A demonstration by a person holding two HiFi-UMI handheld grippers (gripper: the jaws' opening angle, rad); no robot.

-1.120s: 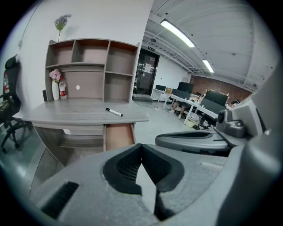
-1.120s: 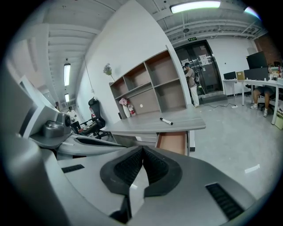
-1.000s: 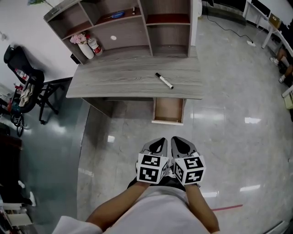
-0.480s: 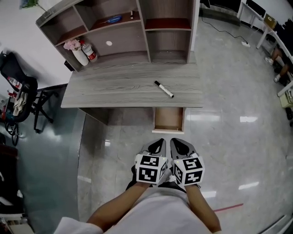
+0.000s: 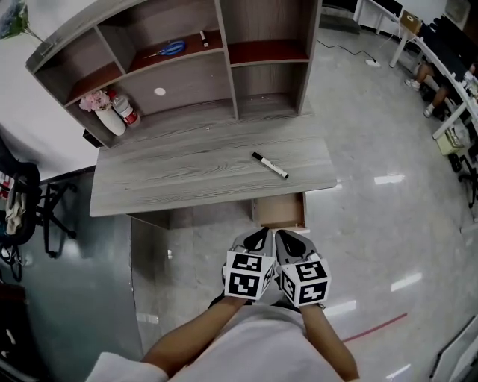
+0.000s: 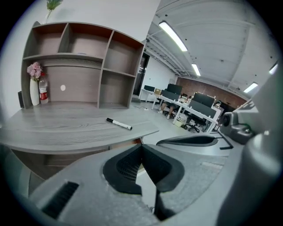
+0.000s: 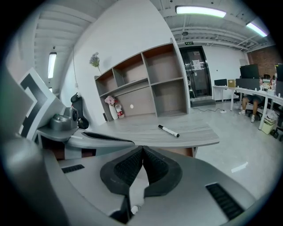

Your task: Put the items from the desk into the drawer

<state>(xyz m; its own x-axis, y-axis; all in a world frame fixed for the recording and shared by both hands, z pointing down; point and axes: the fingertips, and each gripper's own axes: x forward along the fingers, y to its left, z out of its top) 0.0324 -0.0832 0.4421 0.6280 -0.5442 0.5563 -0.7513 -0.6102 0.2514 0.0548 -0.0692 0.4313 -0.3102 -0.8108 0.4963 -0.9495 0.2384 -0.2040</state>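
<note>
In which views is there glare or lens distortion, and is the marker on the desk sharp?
Head view: the glossy floor shows bright glare patches; the marker is sharp. Left gripper view: strong fisheye, the desk edge bows, corners are black. Right gripper view: same fisheye; the ceiling light is blown out, the marker is clear.

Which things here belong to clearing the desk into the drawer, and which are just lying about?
Job: marker, open drawer, desk.
Lying about: blue scissors on the shelf, flower vase, bottle, black chair.
</note>
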